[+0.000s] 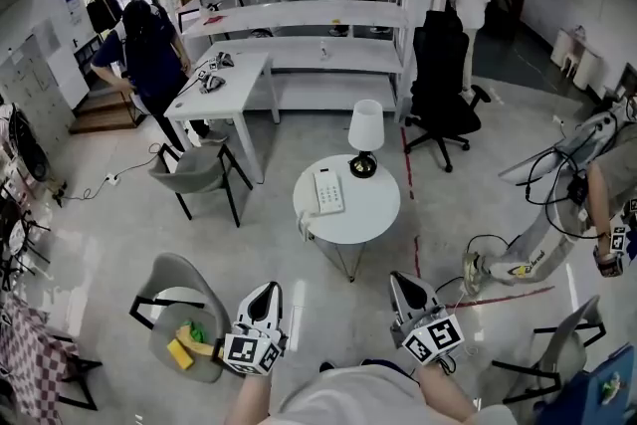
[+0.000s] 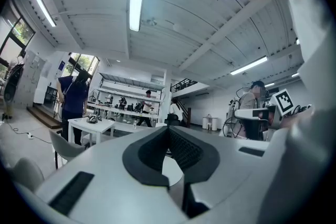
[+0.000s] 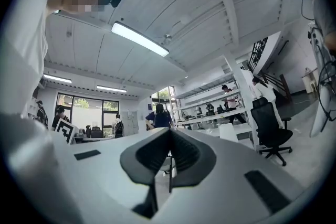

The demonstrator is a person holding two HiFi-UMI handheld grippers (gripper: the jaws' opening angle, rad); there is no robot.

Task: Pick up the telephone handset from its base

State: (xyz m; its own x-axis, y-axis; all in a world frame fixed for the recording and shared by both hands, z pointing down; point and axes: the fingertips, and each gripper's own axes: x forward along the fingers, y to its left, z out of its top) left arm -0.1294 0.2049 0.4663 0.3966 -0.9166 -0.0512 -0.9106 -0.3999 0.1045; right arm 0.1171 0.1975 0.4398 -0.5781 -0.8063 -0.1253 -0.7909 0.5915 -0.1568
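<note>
Resting on its base (image 1: 334,190), the telephone handset (image 1: 320,191) lies on the round white table (image 1: 373,214), toward the 9 o'clock side of the top. It is too small in the head view to tell just how it sits. A cord (image 1: 304,226) seems to hang off the table edge at about 7 o'clock. A lamp (image 1: 365,136) stands on the same table, near the base at 1 o'clock from it.

Your left gripper (image 1: 266,290) is at 7 o'clock from the table and your right gripper (image 1: 399,280) at 5 o'clock, both well apart from the handset. Each has its jaws pressed together with nothing between them.

If you reach the handset with the jaws closed like this, you will only poke it, and it may slide off or push the base along. Open one first. If you lift fast, the cord may pull tight and drag the base off the table. If you reach too far, you may bump the lamp and tip it. The table looks light on thin legs, so a hard push could rock it. A grey chair (image 1: 169,272) sits just beside your left gripper at 9 o'clock, and you could knock it as you step in.
</note>
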